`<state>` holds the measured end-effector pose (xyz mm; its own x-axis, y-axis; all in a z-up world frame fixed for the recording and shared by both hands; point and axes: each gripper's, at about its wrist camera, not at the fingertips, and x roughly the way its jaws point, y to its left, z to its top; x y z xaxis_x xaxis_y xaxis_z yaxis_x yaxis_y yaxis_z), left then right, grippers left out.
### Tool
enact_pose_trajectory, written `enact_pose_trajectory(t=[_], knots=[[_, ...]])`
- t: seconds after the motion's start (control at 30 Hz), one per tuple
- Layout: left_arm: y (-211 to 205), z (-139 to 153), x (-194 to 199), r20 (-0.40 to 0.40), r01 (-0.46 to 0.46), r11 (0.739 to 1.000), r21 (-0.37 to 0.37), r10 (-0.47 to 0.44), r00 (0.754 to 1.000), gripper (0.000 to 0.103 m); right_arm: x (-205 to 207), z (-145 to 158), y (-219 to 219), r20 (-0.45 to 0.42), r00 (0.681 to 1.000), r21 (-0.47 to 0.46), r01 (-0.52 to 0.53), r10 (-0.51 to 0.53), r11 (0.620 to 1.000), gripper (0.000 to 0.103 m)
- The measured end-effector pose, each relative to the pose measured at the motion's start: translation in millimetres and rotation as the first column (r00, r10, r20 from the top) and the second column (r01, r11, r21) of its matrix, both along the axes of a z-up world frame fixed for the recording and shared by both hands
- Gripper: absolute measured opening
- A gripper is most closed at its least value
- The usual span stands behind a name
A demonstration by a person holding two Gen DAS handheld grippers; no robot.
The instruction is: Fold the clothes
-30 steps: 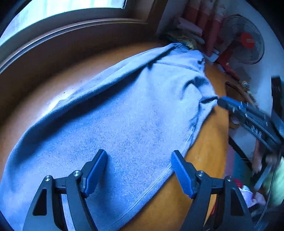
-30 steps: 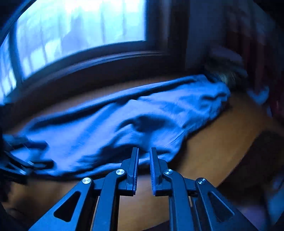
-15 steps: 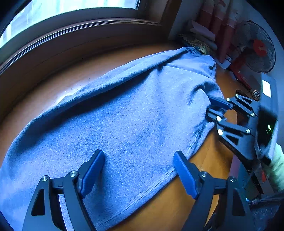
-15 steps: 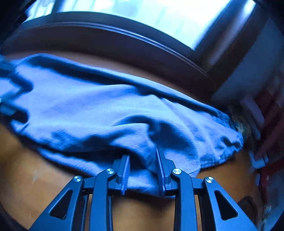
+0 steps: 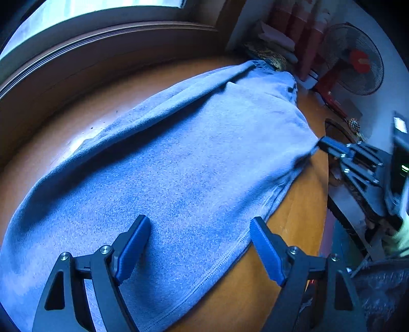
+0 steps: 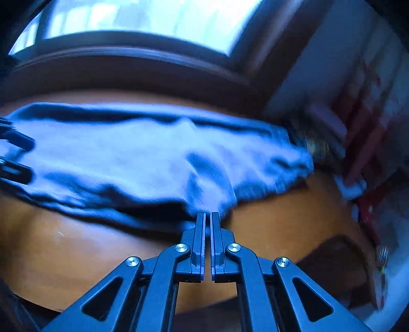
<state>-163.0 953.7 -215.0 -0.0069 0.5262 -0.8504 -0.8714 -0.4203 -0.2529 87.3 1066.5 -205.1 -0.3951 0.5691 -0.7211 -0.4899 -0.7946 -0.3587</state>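
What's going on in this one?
A person with a gripper in each hand is folding a blue garment spread on a wooden table. The right gripper is shut on the garment's near edge. The left gripper hangs open over the hem at the other end, pads not pressing the cloth. No fold is made yet.

Worktop point(image 5: 301, 204): orange-brown wood, curved near edge.
Window point(image 5: 76, 15): behind the worktop, dark wooden frame.
Fan point(image 5: 358, 61): far right, red hub, wire guard.
Red tubes point(image 5: 304, 33): upright in the corner beside the fan.
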Motion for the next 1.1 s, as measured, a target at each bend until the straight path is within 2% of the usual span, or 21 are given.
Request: enact_pose_trajectory(t=[0.07, 0.13, 0.27, 0.33, 0.4, 0.47, 0.53, 0.57, 0.67, 0.7, 0.8, 0.9, 1.03, 1.1], knots=[[-0.5, 0.4, 0.9, -0.006, 0.027, 1.0, -0.002, -0.027, 1.0, 0.079, 1.5, -0.3, 3.7, -0.011, 0.999, -0.027, 0.041, -0.041, 0.999, 0.003], [-1.1, 0.5, 2.2, -0.014, 0.051, 0.999, -0.004, -0.051, 0.999, 0.08, -2.6, 6.2, -2.4, -0.041, 0.998, -0.032, 0.039, -0.04, 0.999, 0.003], [-5.3, 0.5, 2.0, 0.001, 0.042, 0.999, 0.018, -0.042, 0.999, 0.082, -13.9, 22.9, -15.1, -0.114, 0.993, -0.026, -0.003, 0.0, 1.0, 0.01], [-9.0, 1.2, 1.5, 0.014, 0.025, 0.999, 0.027, -0.026, 1.0, 0.082, -25.3, 29.1, -15.1, -0.143, 0.989, -0.057, -0.038, 0.03, 0.998, 0.01], [-13.7, 1.8, 0.5, 0.028, 0.006, 0.999, 0.034, -0.007, 1.0, 0.082, -43.1, 40.5, -16.3, -0.176, 0.979, -0.124, -0.121, 0.098, 0.985, 0.011], [-18.7, 2.1, 0.1, 0.042, -0.018, 0.999, 0.043, 0.016, 0.999, 0.082, -73.2, 46.6, -22.6, -0.157, 0.961, -0.226, -0.26, 0.229, 0.939, 0.017], [-25.8, 1.4, -1.0, 0.058, -0.047, 0.997, 0.057, 0.044, 0.997, 0.082, -102.1, 42.0, -36.2, -0.099, 0.939, -0.254, -0.344, 0.329, 0.904, 0.019], [-30.1, 0.7, -2.1, 0.067, -0.062, 0.996, 0.066, 0.058, 0.996, 0.082, -121.2, 36.3, -47.3, -0.074, 0.915, -0.258, -0.401, 0.396, 0.879, 0.019], [-34.3, -0.3, -3.4, 0.093, -0.092, 0.992, 0.09, 0.084, 0.992, 0.082, -167.5, 17.1, -64.4, -0.041, 0.861, -0.319, -0.492, 0.507, 0.81, 0.019], [-35.9, -0.6, -3.6, 0.1, -0.101, 0.99, 0.097, 0.091, 0.991, 0.082, -181.6, 10.8, -66.6, -0.034, 0.852, -0.341, -0.501, 0.523, 0.795, 0.019], [-36.3, -1.5, -0.9, 0.1, -0.1, 0.989, 0.109, 0.089, 0.991, 0.082, -221.8, -6.3, -62.9, -0.02, 0.864, -0.362, -0.476, 0.504, 0.802, 0.019], [-35.9, -2.1, -0.2, 0.103, -0.09, 0.989, 0.121, 0.078, 0.992, 0.082, -246.6, -12.5, -50.2, -0.07, 0.892, -0.373, -0.44, 0.448, 0.817, 0.019], [-33.9, -2.8, -4.1, 0.114, -0.067, 0.989, 0.131, 0.052, 0.992, 0.082, -253.1, -4.6, -30.6, -0.142, 0.934, -0.421, -0.356, 0.327, 0.834, 0.019], [-33.3, -2.6, -7.2, 0.134, -0.073, 0.988, 0.134, 0.055, 0.989, 0.082, -242.9, 5.7, -26.1, -0.175, 0.939, -0.426, -0.343, 0.295, 0.837, 0.021]])
